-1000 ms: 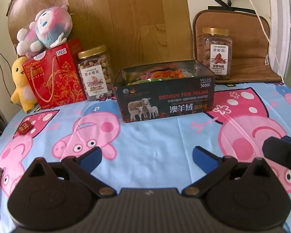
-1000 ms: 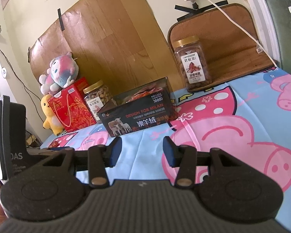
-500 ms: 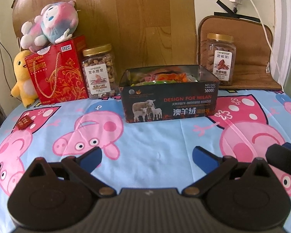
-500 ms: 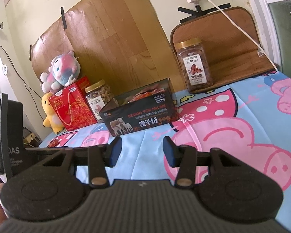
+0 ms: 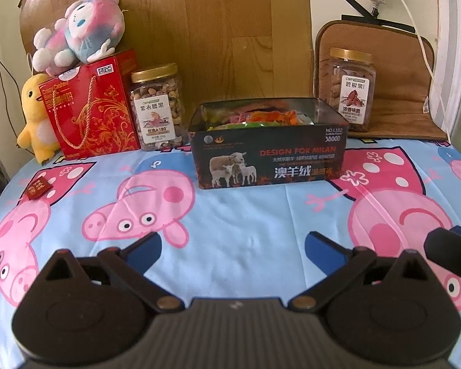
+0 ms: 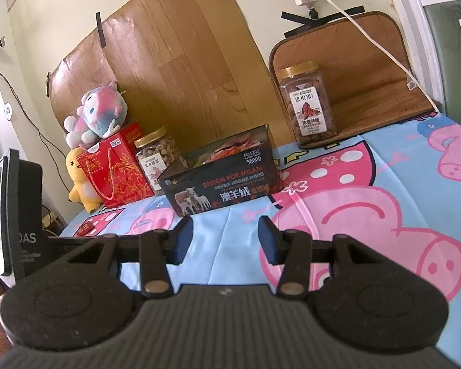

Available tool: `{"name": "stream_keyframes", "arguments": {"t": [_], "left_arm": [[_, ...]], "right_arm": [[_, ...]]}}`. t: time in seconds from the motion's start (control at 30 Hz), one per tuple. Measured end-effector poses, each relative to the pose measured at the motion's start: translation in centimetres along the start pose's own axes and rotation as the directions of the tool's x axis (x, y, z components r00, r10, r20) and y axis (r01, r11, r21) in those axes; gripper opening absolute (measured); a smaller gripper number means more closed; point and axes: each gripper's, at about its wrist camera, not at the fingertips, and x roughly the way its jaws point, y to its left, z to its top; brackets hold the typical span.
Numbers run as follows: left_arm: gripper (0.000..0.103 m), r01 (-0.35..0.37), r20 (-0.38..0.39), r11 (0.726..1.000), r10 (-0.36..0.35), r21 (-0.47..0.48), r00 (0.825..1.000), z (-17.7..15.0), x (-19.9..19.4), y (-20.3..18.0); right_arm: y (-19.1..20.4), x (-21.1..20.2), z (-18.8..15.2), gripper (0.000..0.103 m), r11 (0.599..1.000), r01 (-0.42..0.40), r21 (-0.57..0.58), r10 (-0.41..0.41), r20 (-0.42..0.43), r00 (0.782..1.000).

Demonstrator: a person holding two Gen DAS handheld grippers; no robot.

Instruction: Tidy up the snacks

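blue-padded left tool [image 5: 232, 246] and right tool [image 6: 226, 235] hover level, both spread, facing the snack box [image 5: 269, 150].

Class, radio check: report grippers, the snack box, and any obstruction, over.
Left gripper open, empty. Right gripper open, empty. Dark rectangular box of snack packets on tablecloth, untouched. Small red packet lies loose, far left; nothing blocking.

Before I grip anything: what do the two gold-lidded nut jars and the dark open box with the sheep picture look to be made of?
Both gold-lidded clear jars: likely rigid clear plastic, since the nuts show through; lids glossy, plastic or metal unclear. Dark open box with the sheep picture: probably printed cardboard with a glossy finish and crisp folded corners.
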Motion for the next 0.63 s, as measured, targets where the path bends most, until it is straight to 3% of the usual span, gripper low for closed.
{"name": "stream_keyframes", "arguments": {"t": [0.4,0.63], "left_arm": [[0.103,0.021,0.000,1.000,-0.021,-0.004,1.000,0.0,0.1,0.1],[0.103,0.072,0.081,0.997,-0.073,0.017,0.994,-0.2,-1.3,-0.2]], "right_arm": [[-0.1,0.0,-0.1,0.050,1.000,0.000,0.002,0.000,-0.002,1.000],[-0.2,0.1,-0.4,0.050,1.000,0.004,0.003,-0.004,-0.006,1.000]]}}
